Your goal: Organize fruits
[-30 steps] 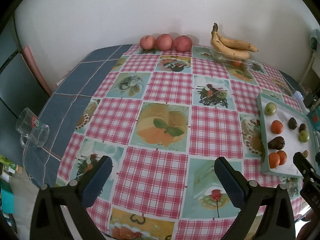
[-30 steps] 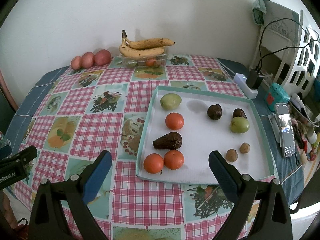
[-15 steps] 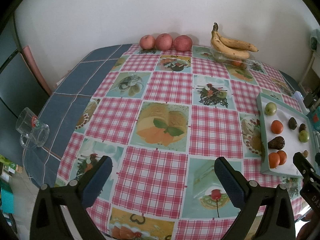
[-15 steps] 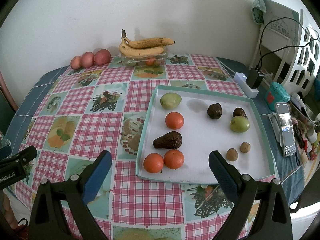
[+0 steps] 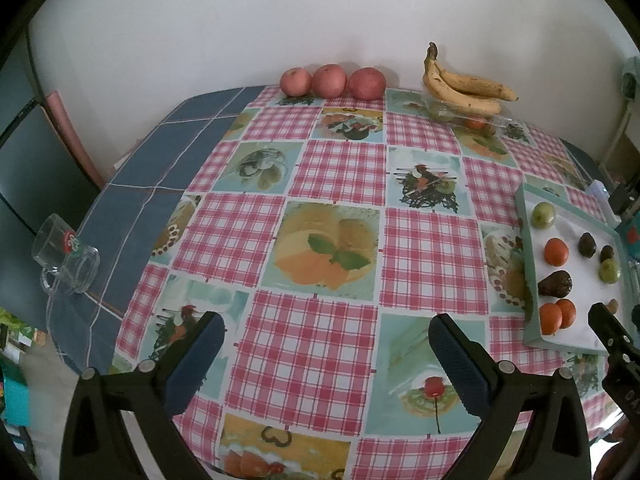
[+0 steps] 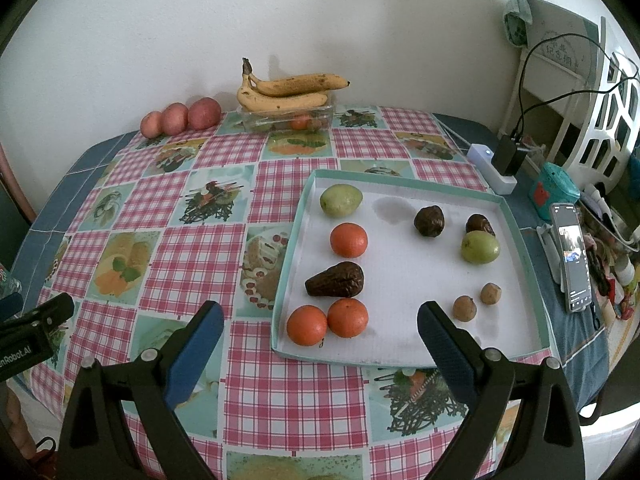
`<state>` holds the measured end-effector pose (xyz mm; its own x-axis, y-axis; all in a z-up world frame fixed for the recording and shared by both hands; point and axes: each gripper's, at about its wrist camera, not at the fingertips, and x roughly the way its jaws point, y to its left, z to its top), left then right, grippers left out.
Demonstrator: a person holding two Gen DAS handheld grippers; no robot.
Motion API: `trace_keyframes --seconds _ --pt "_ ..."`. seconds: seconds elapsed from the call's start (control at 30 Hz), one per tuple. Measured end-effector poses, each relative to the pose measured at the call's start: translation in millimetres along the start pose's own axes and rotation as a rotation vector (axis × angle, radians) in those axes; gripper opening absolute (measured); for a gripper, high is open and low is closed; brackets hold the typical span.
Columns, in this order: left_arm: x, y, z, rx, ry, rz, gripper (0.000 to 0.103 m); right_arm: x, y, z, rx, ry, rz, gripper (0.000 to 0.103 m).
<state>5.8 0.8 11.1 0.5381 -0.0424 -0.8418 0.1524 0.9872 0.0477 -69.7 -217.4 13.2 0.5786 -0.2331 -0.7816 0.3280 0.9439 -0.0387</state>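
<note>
Both tools hang empty above the near edge of the table. Left gripper (image 5: pixel 324 344), with black arms and blue pads, is spread wide over the red-checked tablecloth with food pictures (image 5: pixel 312 240), holding nothing; the right gripper (image 6: pixel 320 334) is likewise released, its fingers framing the near end of the shallow pale-teal tray with a white floor (image 6: pixel 400 356).

Most of the small fruit lies in that tray. Clock directions here are read on the tray in the right wrist view. Toward 11 o'clock sits a pale green round fruit (image 6: pixel 341 199), and just below it an orange tangerine (image 6: pixel 348 239). Near 8 o'clock lies a dark brown wrinkled avocado (image 6: pixel 336 280), tilted on its side, and at 7 o'clock two more tangerines (image 6: pixel 327 322) touch each other. A dark brown round fruit (image 6: pixel 429 221) sits around 1 o'clock; at 2 o'clock another dark fruit (image 6: pixel 479 224) touches a second green fruit (image 6: pixel 480 247). Two small tan round fruits (image 6: pixel 476 301) lie near 4 o'clock, just apart.

At the far edge by the wall — 12 o'clock in the left wrist view — three red apples (image 5: pixel 332 81) stand in a row, and spotted yellow bananas (image 5: pixel 464 90) rest on a clear plastic box (image 5: pixel 472 118). An overturned clear glass mug (image 5: pixel 66 258) lies at 9 o'clock.
</note>
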Motion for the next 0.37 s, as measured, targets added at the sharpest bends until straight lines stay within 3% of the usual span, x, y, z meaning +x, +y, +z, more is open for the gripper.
trace_keyframes --seconds 0.37 --pt "1.3 1.5 0.0 0.002 0.006 -0.004 0.103 0.1 -0.6 -1.3 -0.001 0.001 0.001 0.098"
